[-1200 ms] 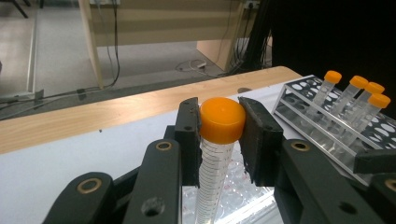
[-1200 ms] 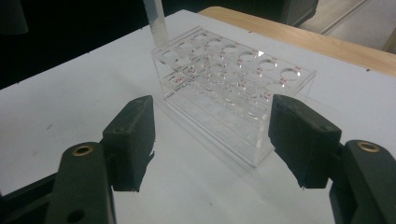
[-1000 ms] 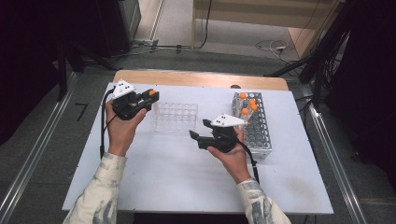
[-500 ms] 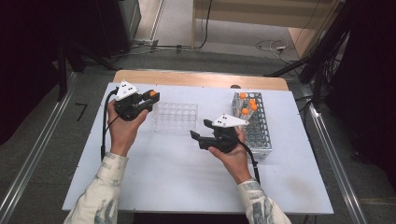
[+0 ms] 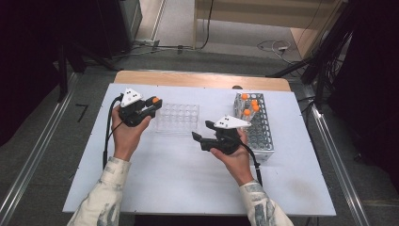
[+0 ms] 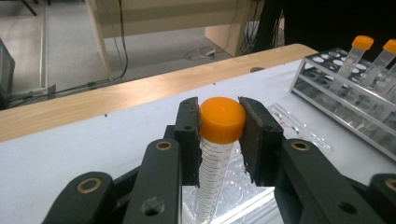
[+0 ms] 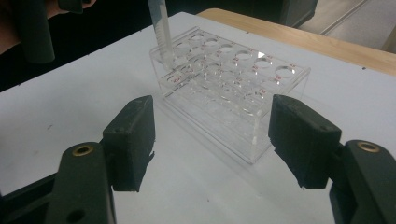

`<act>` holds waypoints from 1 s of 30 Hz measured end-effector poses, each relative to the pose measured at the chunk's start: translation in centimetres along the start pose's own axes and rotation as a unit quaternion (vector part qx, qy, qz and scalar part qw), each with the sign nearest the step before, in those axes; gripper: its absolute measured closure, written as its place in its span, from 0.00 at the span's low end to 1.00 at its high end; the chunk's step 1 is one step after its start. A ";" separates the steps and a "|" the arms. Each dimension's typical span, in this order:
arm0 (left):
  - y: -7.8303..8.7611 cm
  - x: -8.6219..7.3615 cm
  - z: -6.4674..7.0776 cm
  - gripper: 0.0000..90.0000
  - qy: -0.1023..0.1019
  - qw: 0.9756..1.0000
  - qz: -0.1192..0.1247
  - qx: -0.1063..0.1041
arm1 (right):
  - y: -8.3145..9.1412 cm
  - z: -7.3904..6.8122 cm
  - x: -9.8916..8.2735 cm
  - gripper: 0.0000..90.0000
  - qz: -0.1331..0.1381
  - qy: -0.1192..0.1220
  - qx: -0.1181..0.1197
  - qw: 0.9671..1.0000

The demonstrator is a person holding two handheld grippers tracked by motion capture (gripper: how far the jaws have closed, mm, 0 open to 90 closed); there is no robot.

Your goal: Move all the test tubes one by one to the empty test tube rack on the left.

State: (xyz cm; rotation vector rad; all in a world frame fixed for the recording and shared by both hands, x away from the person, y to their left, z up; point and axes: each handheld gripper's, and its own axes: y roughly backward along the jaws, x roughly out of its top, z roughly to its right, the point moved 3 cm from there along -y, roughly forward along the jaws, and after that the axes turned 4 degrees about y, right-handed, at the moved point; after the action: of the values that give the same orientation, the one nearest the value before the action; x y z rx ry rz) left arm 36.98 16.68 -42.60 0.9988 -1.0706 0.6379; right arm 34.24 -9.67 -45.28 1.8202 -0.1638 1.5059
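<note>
My left gripper (image 5: 154, 103) (image 6: 222, 121) is shut on the orange cap of a clear graduated tube (image 6: 211, 172) (image 7: 161, 28), which hangs upright over the left end of the clear plastic rack (image 5: 178, 117) (image 7: 224, 93). The tube's tip sits at or just inside a hole in that rack's near corner. My right gripper (image 5: 197, 138) (image 7: 212, 140) stands open with nothing between its jaws, pointing left at the clear rack from a short way off. A metal wire rack (image 5: 256, 125) (image 6: 345, 88) at the right holds three orange-capped tubes (image 5: 248, 104).
White tabletop (image 5: 179, 179) with a wooden strip (image 5: 197, 79) along its far edge. The metal rack stands close behind my right hand. Cables trail from both grippers toward the near side. Dark floor and metal rails flank the table.
</note>
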 end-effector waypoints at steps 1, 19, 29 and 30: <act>0.0 -0.2 0.0 0.79 -0.001 1.000 -0.002 0.000 | 0.0 0.0 0.0 0.34 0.000 0.000 0.000 1.000; -0.9 -2.0 -0.2 0.78 -0.006 1.000 -0.024 0.006 | -0.1 0.0 -0.1 0.34 0.000 -0.001 0.001 1.000; -0.8 -1.9 -0.1 0.52 0.015 1.000 -0.019 -0.012 | -0.1 0.0 -0.1 0.34 0.000 -0.002 0.002 1.000; -0.7 -1.9 -0.1 0.49 0.018 1.000 -0.017 -0.010 | -0.1 0.0 -0.2 0.34 0.000 -0.001 0.001 1.000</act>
State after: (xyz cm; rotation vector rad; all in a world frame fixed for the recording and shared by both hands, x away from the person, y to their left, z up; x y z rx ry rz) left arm 36.91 16.49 -44.57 0.9822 -1.0258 0.6140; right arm 34.23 -9.70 -45.46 1.8236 -0.1638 1.5037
